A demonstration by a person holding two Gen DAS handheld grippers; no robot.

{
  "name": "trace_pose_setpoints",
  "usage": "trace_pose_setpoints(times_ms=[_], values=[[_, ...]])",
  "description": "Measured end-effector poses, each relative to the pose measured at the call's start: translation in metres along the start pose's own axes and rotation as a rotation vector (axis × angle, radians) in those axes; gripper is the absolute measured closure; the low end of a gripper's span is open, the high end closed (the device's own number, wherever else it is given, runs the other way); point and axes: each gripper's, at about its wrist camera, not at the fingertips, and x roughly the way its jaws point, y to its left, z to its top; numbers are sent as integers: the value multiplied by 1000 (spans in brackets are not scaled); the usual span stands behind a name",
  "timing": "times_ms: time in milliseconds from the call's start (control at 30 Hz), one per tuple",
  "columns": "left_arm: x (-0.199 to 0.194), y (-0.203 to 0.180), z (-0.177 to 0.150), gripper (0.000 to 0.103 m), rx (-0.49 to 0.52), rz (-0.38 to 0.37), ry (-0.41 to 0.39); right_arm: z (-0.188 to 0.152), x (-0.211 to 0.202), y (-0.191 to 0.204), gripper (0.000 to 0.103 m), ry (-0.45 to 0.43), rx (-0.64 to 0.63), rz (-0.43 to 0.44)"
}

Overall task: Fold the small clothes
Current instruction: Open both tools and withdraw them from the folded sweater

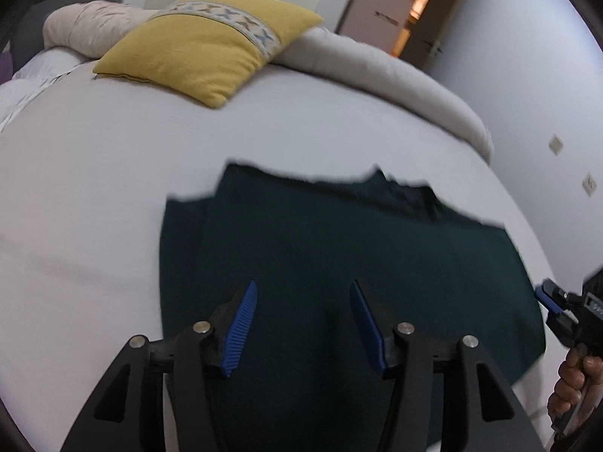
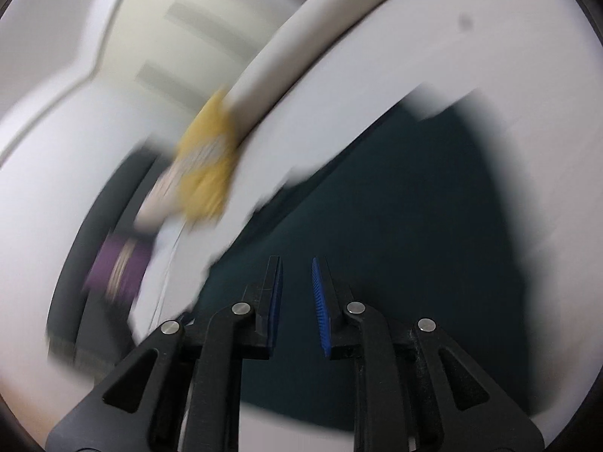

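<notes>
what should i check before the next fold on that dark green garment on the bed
1. Dark green fabric garment lying flat on the white bedsheet: ok, though its far edge looks uneven.
2. Left gripper open with nothing between its blue pads: ok.
3. Right gripper free of cloth: ok, a narrow gap shows between the pads and nothing is in it.
4. Right gripper near the garment's right edge: ok in the left wrist view.
5. Yellow square cushion clear of the garment: ok, it sits well beyond the far edge.
6. Exact fold line or sleeve position: cannot tell, the right wrist view is blurred.
</notes>
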Motion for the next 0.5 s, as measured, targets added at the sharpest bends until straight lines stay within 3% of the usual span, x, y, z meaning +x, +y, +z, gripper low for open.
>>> trace_pose_setpoints(times_ms=[100,167,200,300,467,500], values=[[8,6,-17,48,-5,35,46,-35,46,25,86,154,-80,37],[9,9,-21,49,3,23,38,-50,67,10,89,227,-38,-28],[8,9,-21,49,15,29,41,-52,67,-2,92,221,-3,-22],[8,8,-21,49,30,27,45,-48,34,-26,90,134,65,-22],[9,6,-23,49,37,27,37,-31,-43,-58,87,-13,110,-182],[9,7,-24,49,40,28,37,-31,-55,-57,80,-37,100,-217]])
